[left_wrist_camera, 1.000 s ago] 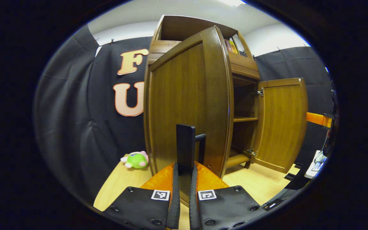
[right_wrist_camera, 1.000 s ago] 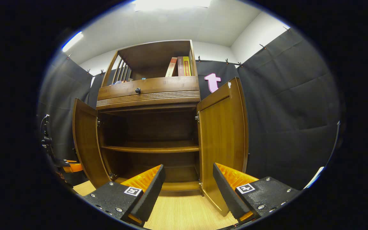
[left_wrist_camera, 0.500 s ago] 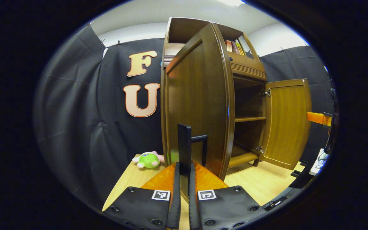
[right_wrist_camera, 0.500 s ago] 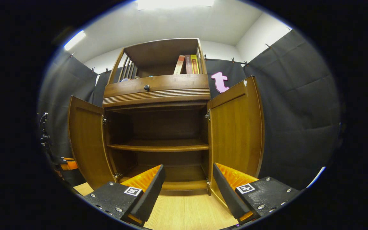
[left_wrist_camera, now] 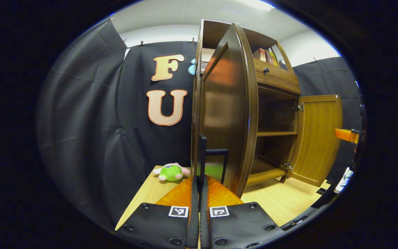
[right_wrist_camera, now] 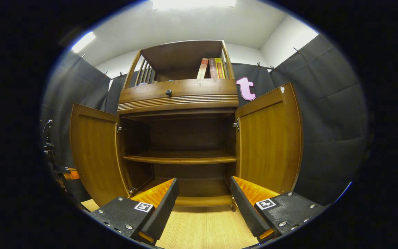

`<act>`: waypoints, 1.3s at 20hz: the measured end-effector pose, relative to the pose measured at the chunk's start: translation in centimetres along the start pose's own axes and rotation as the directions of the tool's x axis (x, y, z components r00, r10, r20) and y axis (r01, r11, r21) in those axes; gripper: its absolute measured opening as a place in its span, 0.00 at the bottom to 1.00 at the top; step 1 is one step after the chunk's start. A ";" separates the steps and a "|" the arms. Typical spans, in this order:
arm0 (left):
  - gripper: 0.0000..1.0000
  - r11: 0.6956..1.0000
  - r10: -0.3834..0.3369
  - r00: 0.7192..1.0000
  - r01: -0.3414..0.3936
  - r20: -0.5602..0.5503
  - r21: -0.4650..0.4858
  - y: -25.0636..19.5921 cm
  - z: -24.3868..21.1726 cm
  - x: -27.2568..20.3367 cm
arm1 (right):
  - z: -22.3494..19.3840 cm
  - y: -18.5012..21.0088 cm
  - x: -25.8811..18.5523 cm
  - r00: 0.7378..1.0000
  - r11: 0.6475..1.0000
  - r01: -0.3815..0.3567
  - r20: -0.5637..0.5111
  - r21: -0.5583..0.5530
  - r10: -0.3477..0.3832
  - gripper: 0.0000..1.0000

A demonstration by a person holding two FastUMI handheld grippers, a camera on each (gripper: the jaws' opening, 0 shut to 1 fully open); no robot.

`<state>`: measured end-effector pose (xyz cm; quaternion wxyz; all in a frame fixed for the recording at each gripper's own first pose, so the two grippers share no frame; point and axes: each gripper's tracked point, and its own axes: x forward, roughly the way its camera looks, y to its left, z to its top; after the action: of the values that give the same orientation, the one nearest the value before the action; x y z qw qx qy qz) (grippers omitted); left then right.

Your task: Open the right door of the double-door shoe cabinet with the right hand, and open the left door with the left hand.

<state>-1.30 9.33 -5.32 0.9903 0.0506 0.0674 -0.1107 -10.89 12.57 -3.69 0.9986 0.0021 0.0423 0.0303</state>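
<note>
My left gripper (left_wrist_camera: pixel 199 193) has its fingers pressed together on the dark bar handle (left_wrist_camera: pixel 203 155) of the left door (left_wrist_camera: pixel 225 114), which stands swung wide from the shoe cabinet (right_wrist_camera: pixel 178 100) — I see it nearly edge-on. Beyond that door's edge, the right door (left_wrist_camera: pixel 318 135) hangs open on the cabinet's far side. A green plush toy (left_wrist_camera: pixel 171 172) lies on the floor beside the cabinet, at the black cloth wall. My right gripper (right_wrist_camera: pixel 202 204) sits in front of the cabinet with its fingers spread apart, holding nothing — between them I look at the middle shelf (right_wrist_camera: pixel 180 159). Books (right_wrist_camera: pixel 212 68) stand in the cabinet's top compartment, above a drawer knob (right_wrist_camera: pixel 168 92).
</note>
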 end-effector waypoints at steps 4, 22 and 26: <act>0.08 1.000 -0.018 1.000 0.018 -0.001 0.018 0.1 0.0 -0.1 | -0.3 0.7 0.5 1.000 1.000 -0.009 -0.006 0.013 0.009 0.92; 0.08 1.000 0.009 1.000 -0.009 0.014 -0.015 4.3 0.2 -3.7 | -1.4 1.7 1.5 0.999 1.000 -0.019 -0.032 0.018 0.020 0.92; 0.07 0.998 0.056 0.998 -0.055 0.035 -0.043 3.4 2.6 -7.1 | -0.7 0.2 1.2 1.000 1.000 -0.001 -0.020 0.028 0.001 0.92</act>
<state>-7.09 13.88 -1.42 0.9949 0.0294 0.0503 -0.0826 -9.77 12.86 -4.53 0.9980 0.0160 0.0528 0.0303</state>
